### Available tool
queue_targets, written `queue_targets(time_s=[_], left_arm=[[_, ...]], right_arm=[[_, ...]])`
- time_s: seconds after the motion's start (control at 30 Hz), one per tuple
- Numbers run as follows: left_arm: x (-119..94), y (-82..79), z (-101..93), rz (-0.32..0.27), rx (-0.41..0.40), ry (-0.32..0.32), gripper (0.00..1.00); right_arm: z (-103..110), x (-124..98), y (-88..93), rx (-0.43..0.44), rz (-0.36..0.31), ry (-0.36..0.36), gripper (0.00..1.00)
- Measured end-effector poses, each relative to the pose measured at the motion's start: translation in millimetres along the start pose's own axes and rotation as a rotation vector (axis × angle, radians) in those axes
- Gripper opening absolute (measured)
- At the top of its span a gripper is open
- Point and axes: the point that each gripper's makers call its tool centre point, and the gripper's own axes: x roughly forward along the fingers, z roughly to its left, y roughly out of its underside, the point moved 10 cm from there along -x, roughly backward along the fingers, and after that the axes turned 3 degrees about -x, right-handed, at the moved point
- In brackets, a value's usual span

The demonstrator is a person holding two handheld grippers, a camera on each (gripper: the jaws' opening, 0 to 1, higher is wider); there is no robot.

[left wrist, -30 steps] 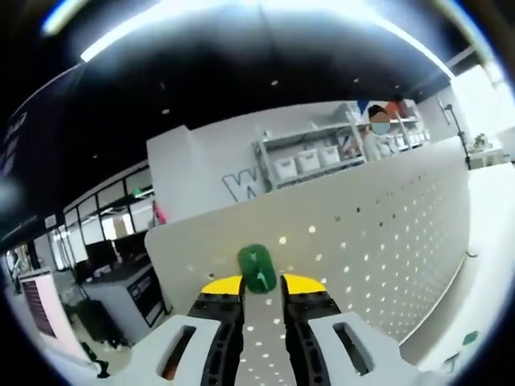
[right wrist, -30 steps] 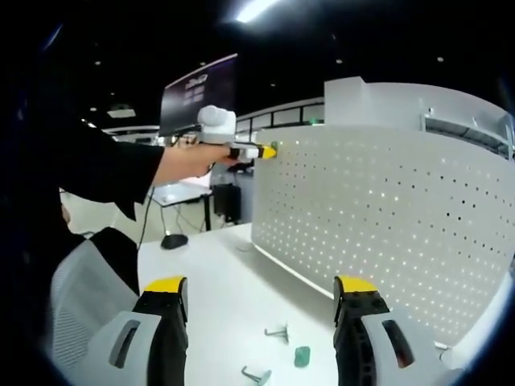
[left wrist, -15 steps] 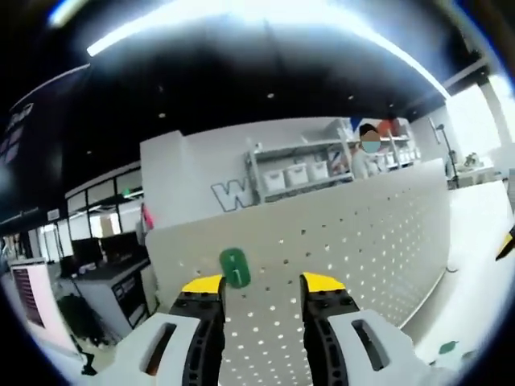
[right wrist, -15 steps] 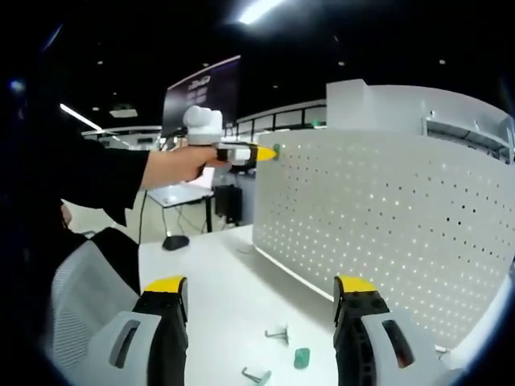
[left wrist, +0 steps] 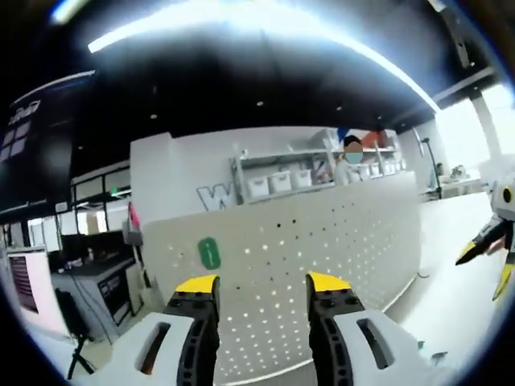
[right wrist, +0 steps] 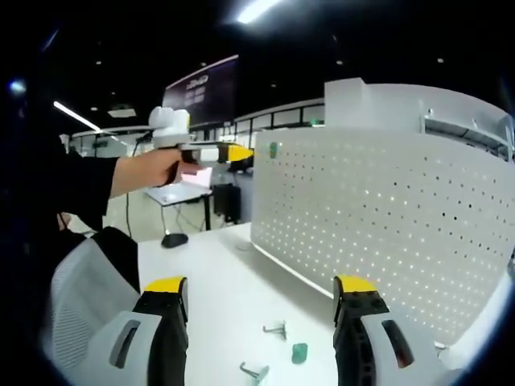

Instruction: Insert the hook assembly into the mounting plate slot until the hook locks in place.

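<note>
1. Left gripper view: a white perforated mounting plate (left wrist: pixel 322 257) stands upright across the scene, its rows of small holes running from the near left to the far right; in the right gripper view the same plate (right wrist: pixel 386 217) rises at the far edge of a white table (right wrist: pixel 217 297).
2. A person's hand (right wrist: pixel 149 169), with a dark sleeve behind it, holds the left gripper (right wrist: pixel 241 152) level just to the left of the plate's upper left corner, its yellow tips apart from the plate.
3. The left gripper (left wrist: pixel 263 283) has its yellow-tipped jaws spread wide with nothing between them.
4. The right gripper (right wrist: pixel 261 285) likewise has its jaws set wide apart and bare over the table; its yellow tips (left wrist: pixel 483 261) enter at the far right of the left gripper view.
5. A green hook assembly (left wrist: pixel 208 252) sits on the plate's face near the upper left corner, beyond the left jaw; the right gripper view shows it (right wrist: pixel 273 149) at that corner, just past the left gripper's tips.
6. Two metal hooks (right wrist: pixel 275 328) and a small green piece (right wrist: pixel 298 352) lie on the table near the right gripper.
</note>
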Motion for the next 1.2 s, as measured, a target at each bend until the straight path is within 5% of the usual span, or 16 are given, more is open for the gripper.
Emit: queue_targets(time_s=[0.6, 0.9, 1.2], left_arm=[[-71.6, 31.1, -50.4, 0.039, -0.069, 0.063, 0.45], [-102.4, 50.7, -76.6, 0.066, -0.098, 0.144, 0.47], [-116.4, 56.4, -79.3, 0.087, -0.103, 0.133, 0.47]], right_arm=[[-7.2, -10.2, 0.5, -0.008, 0.005, 0.011, 0.73], [-13.4, -13.9, -3.6, -0.024, 0.006, 0.034, 0.7], [-19.4, -8.3, -8.8, -0.04, 0.018, 0.025, 0.7]])
